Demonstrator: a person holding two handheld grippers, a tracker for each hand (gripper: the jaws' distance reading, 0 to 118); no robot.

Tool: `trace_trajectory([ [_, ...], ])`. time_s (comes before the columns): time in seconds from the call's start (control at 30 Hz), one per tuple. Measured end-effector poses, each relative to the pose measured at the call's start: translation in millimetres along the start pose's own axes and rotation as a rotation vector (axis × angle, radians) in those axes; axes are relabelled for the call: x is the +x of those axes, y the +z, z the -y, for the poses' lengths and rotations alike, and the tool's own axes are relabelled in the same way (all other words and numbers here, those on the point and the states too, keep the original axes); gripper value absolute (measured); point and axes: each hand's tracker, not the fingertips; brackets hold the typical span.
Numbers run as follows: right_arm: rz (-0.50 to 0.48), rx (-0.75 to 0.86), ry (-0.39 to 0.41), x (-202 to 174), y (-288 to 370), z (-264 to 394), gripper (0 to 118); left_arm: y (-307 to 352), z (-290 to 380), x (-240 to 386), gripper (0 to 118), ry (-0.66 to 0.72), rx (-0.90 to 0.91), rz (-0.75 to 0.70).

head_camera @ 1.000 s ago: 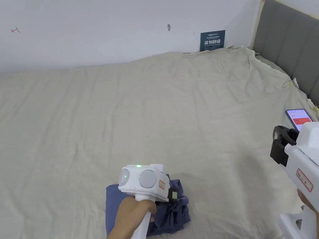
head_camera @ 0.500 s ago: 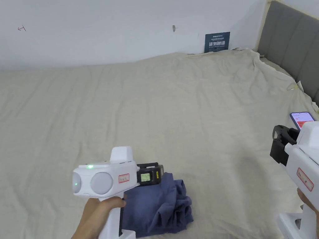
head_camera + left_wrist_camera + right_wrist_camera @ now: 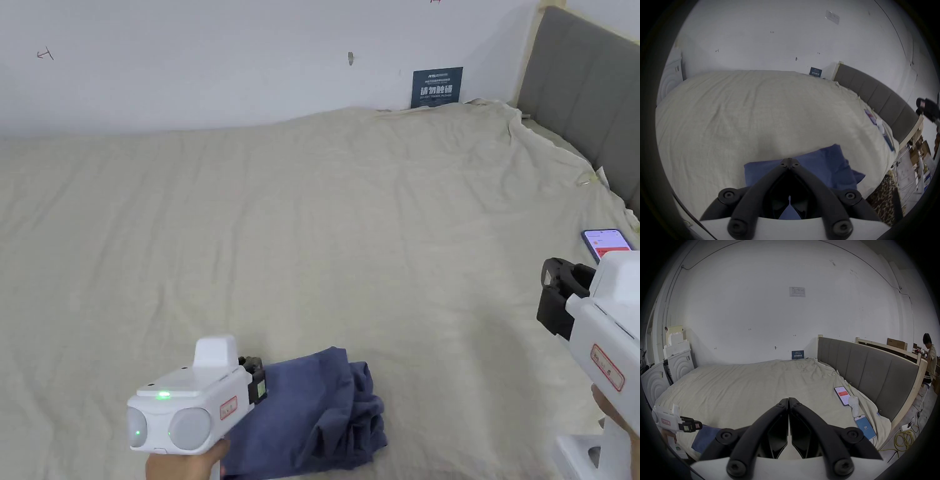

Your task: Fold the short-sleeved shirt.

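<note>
The dark blue shirt (image 3: 312, 415) lies as a bunched, partly folded bundle near the front edge of the bed; its right side is crumpled. My left gripper (image 3: 256, 378) hovers at the bundle's left edge. In the left gripper view its jaws (image 3: 790, 160) are shut tip to tip over the shirt (image 3: 823, 164), with no cloth between them. My right gripper (image 3: 553, 294) is held off to the right, well away from the shirt. Its jaws (image 3: 788, 400) are shut and empty above bare sheet. The right gripper view also catches the left gripper (image 3: 696, 426) beside the shirt (image 3: 705, 438).
A wrinkled beige sheet (image 3: 281, 219) covers the bed. A grey headboard (image 3: 587, 94) runs along the right. A lit phone (image 3: 603, 242) lies near the right edge, a second phone (image 3: 864, 429) closer in. White wall behind; a person stands beyond the headboard (image 3: 930, 356).
My left gripper has drawn back from over the shirt, to the left and toward me. The shirt bundle stays put, its flat left part now uncovered. The right gripper has barely moved.
</note>
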Motion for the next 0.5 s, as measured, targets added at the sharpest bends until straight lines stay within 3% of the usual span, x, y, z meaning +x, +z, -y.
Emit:
trace_trajectory([
  [0.5, 0.035, -0.015, -0.008, 19.8, 3.0, 4.4, 0, -44.3, 55.6, 92.4, 0, -0.172, -0.054, 0.047],
])
